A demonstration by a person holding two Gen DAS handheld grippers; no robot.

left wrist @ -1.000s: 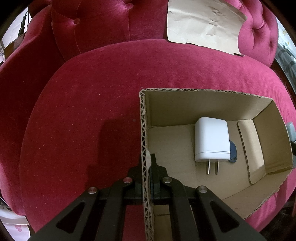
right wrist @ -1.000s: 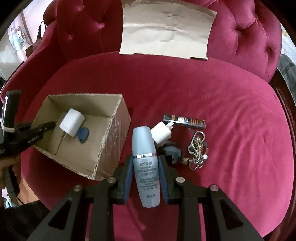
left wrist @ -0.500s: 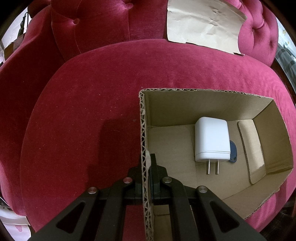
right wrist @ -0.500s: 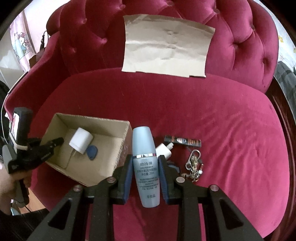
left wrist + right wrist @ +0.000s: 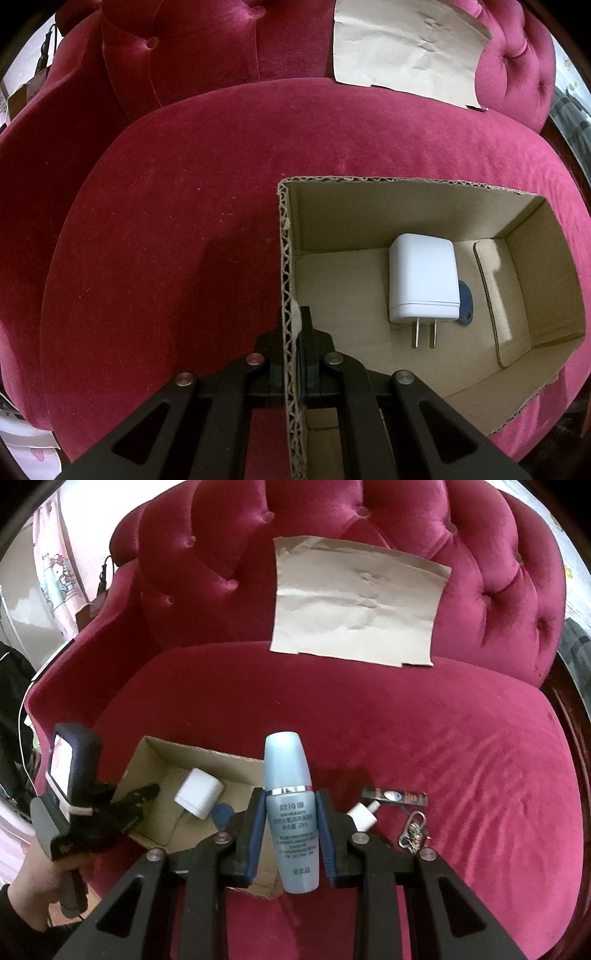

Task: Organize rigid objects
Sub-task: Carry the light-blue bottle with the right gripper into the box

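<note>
My right gripper (image 5: 290, 814) is shut on a pale blue lotion bottle (image 5: 290, 812) and holds it above the red sofa seat, just right of the cardboard box (image 5: 177, 760). My left gripper (image 5: 293, 328) is shut on the box's left wall (image 5: 286, 295). Inside the box lie a white charger (image 5: 423, 282) with its prongs toward me and a blue pick (image 5: 464, 302) half hidden behind it. In the right wrist view the charger (image 5: 199, 794) and pick (image 5: 221, 814) show too, and the left gripper (image 5: 147, 792) is at the box's left rim.
On the seat right of the bottle lie a small white plug (image 5: 364, 816), a dark narrow packet (image 5: 395, 797) and a key chain (image 5: 413, 830). A brown paper sheet (image 5: 358, 605) leans on the tufted sofa back (image 5: 221, 572). The seat's front edge is close below.
My right gripper has risen and pulled back with the bottle, so the box and loose items sit lower and smaller in its view. The left gripper and box have not moved.
</note>
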